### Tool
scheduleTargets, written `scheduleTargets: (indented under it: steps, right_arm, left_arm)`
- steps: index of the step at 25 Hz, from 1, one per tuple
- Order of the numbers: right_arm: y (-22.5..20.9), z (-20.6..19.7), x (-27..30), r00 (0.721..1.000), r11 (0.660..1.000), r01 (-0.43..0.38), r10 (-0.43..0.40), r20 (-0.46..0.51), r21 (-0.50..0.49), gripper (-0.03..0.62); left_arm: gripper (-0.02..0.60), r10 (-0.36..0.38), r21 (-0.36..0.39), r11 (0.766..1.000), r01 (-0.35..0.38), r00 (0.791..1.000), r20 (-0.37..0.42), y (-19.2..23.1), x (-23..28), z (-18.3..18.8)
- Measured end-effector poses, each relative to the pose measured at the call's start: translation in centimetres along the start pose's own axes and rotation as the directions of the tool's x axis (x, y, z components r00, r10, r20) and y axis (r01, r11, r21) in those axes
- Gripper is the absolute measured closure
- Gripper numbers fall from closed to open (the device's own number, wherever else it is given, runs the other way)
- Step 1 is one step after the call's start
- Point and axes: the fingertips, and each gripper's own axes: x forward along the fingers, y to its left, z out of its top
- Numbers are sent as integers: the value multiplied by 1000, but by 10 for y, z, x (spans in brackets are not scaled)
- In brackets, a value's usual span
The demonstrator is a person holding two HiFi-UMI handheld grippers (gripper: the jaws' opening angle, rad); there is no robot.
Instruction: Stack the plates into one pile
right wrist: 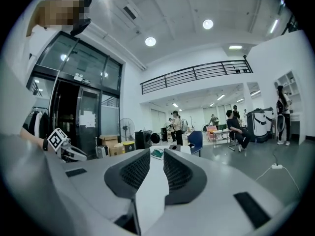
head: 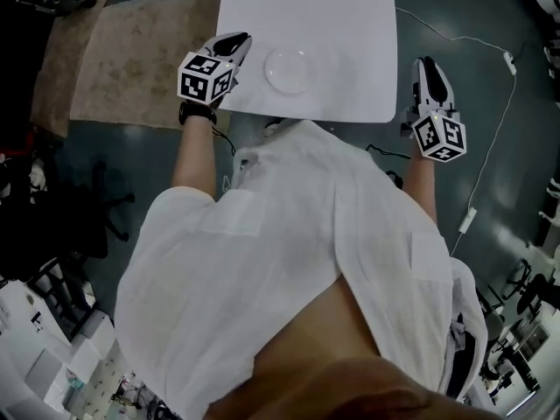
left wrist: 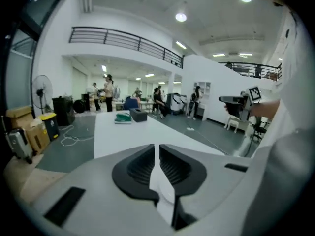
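Observation:
A pile of clear plates (head: 289,70) rests near the front edge of the white table (head: 350,16); I cannot tell how many plates it holds. My left gripper (head: 234,42) hovers over the table's front left edge, just left of the pile and apart from it. In the left gripper view its jaws (left wrist: 157,149) stand all but together with nothing between them. My right gripper (head: 427,63) hangs off the table's right side, well away from the plates. The right gripper view shows its jaws (right wrist: 156,155) a little apart and holding nothing.
A green item (left wrist: 124,117) and a dark box (left wrist: 139,115) lie at the table's far end. A beige rug (head: 131,51) lies on the floor to the left, and a white cable (head: 490,147) runs along the floor to the right. Several people stand in the hall behind.

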Motion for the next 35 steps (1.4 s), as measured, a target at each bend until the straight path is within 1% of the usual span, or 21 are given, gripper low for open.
scheduleTargets:
  steps: [1, 3, 5, 8, 10, 11, 13, 15, 16, 21, 26, 31, 33, 35]
  right_arm:
    - [-3, 6, -1, 1000, 1000, -1, 1, 14, -5, 491]
    - [-8, 21, -3, 999, 1000, -3, 3, 54, -3, 508]
    - [-12, 38, -7, 995, 1000, -3, 3, 102, 6, 525]
    - [-9, 52, -7, 989, 1000, -22, 24, 147, -11, 526]
    - [-3, 54, -6, 989, 999, -28, 33, 143, -36, 528]
    - [-1, 53, -5, 990, 998, -26, 32, 136, -50, 534]
    - [3, 53, -4, 991, 997, -18, 27, 131, -72, 543]
    - [6, 55, -5, 990, 996, -16, 29, 138, -89, 548]
    - [7, 57, -6, 989, 995, -17, 32, 146, -100, 551]
    - [12, 64, -11, 984, 985, -3, 34, 174, -175, 559]
    - [14, 73, -16, 983, 982, 10, 25, 181, -189, 566]
    - [15, 82, -21, 981, 979, 17, 23, 192, -205, 568]
    - [16, 86, -22, 980, 978, 18, 24, 200, -206, 568]
    - [16, 88, -24, 979, 978, 15, 27, 201, -207, 568]
  left_arm:
    - [545, 39, -8, 999, -38, 998, 57, 8, -10, 11]
    - [545, 97, -24, 995, -95, 983, 153, 19, -27, 31]
    - [544, 139, -52, 990, -131, 965, 220, 25, -41, 46]
    - [545, 172, -98, 984, -149, 940, 294, 29, -56, 62]
    - [545, 176, -99, 984, -151, 927, 331, 27, -64, 71]
    - [545, 177, -84, 984, -157, 921, 346, 26, -68, 75]
    - [545, 179, -31, 983, -181, 910, 374, 22, -76, 83]
    - [545, 179, 22, 978, -205, 897, 404, 17, -83, 91]
    - [545, 177, 35, 977, -211, 892, 416, 15, -86, 94]
    - [545, 141, 19, 986, -168, 876, 462, 6, -96, 102]
    - [545, 130, 41, 984, -173, 859, 494, -5, -104, 114]
    - [545, 124, 55, 982, -181, 837, 533, -15, -112, 125]
    - [545, 121, 53, 983, -177, 834, 539, -18, -113, 127]
    - [545, 117, 56, 983, -174, 835, 537, -21, -113, 128]
